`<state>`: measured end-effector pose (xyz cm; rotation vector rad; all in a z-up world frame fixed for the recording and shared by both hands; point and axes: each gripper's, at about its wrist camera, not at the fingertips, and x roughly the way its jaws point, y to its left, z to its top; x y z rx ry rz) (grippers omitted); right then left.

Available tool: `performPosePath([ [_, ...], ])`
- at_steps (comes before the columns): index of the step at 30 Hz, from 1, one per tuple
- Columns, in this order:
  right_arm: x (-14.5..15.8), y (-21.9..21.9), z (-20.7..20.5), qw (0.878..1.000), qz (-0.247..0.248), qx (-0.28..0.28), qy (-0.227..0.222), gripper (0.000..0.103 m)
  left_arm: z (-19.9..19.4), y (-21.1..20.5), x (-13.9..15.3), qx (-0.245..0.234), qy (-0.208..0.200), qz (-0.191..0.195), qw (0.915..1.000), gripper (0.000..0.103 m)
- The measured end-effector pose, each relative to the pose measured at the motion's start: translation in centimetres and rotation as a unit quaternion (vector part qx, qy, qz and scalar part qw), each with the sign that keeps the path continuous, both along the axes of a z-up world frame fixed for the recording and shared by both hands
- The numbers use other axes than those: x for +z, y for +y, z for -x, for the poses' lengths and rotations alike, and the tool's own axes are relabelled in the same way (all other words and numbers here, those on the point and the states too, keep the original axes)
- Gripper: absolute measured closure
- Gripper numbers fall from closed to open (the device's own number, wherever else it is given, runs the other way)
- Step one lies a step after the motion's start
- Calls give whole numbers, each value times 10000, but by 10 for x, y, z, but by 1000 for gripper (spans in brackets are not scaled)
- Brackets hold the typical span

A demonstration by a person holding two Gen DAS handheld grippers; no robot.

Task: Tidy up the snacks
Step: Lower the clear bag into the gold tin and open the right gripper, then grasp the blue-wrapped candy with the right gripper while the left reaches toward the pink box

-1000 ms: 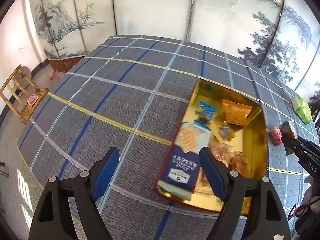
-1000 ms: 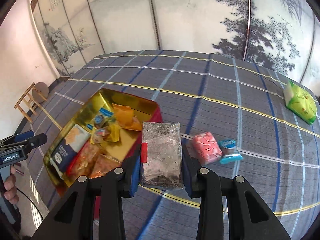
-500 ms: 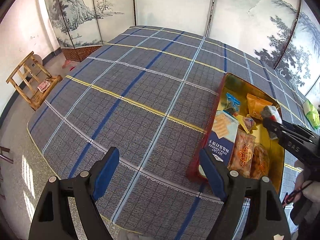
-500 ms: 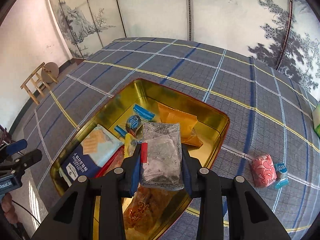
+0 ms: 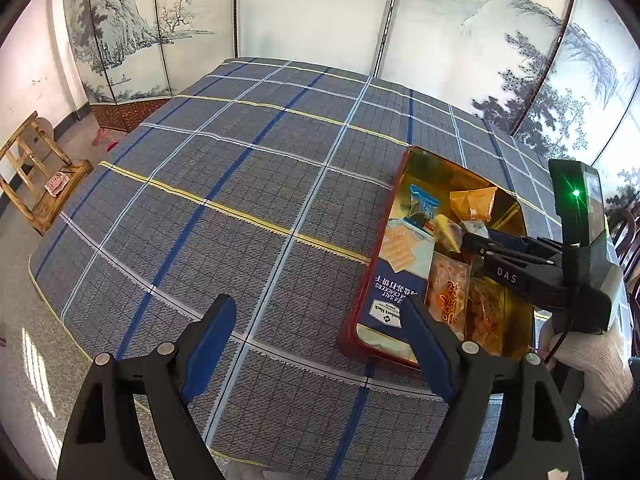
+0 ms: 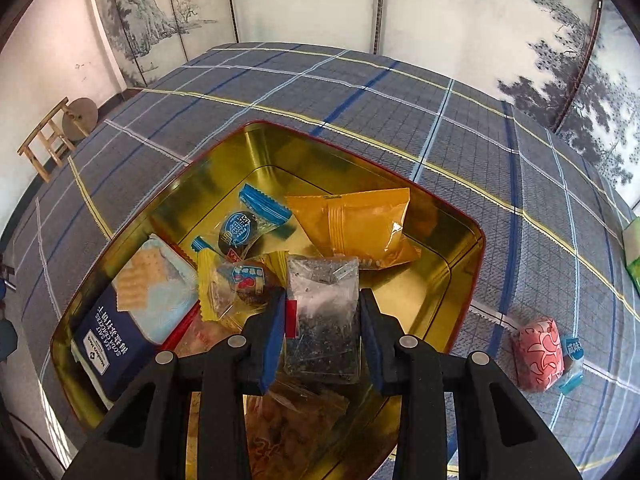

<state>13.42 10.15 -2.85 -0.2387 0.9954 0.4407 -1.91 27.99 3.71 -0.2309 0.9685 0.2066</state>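
Observation:
A gold tin with a red rim [image 6: 466, 272] sits on the plaid tablecloth and holds several snacks: an orange packet [image 6: 356, 226], a blue cracker box [image 6: 120, 320] and wrapped candies [image 6: 248, 232]. My right gripper [image 6: 323, 322] is shut on a clear bag of dark bits [image 6: 324, 320] and holds it low over the tin's middle. My left gripper [image 5: 316, 344] is open and empty above the cloth, left of the tin [image 5: 362, 300]. The right gripper [image 5: 508, 268] shows in the left wrist view over the tin.
A pink wrapped snack [image 6: 538, 354] and a small blue packet [image 6: 572, 360] lie on the cloth right of the tin. A green packet [image 6: 632, 252] lies at the far right edge. A wooden stool [image 5: 36, 176] stands on the floor to the left.
My right gripper has carried the clear bag from the cloth to over the tin and lowered it toward the snacks. My left gripper has drawn back to the left, still open.

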Motion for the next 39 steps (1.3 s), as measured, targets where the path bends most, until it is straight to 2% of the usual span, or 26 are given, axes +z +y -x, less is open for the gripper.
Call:
performPosePath([
  [4,3,-2,1,9999,-95,1,-56,66,0,-1,0,24,12,-110,9999,22],
  [11,17,-5,9,9996,-242,9,-172,66,0,-1,-4,74,123,-70,9999,22],
  [13,24,-7,16,9991,-282,10,-316,66,0,-1,-4,63,119,-79,9999,22],
  [18,41,-11,36,9945,81,-20,-1039,64,-3,-10,-1,-22,102,-127,9999,22],
  [22,49,-26,44,9913,77,-106,-1309,62,-8,-22,2,-128,97,-185,9997,21],
  [26,50,-54,43,9913,-82,-194,-1299,61,-14,-35,4,-270,87,-200,9994,21],
  [34,46,-137,20,9894,-332,-891,-1096,61,-30,-64,5,-571,135,-249,9980,21],
  [39,35,-190,3,9866,-280,-1298,-947,61,-39,-79,5,-702,138,-263,9971,20],
])
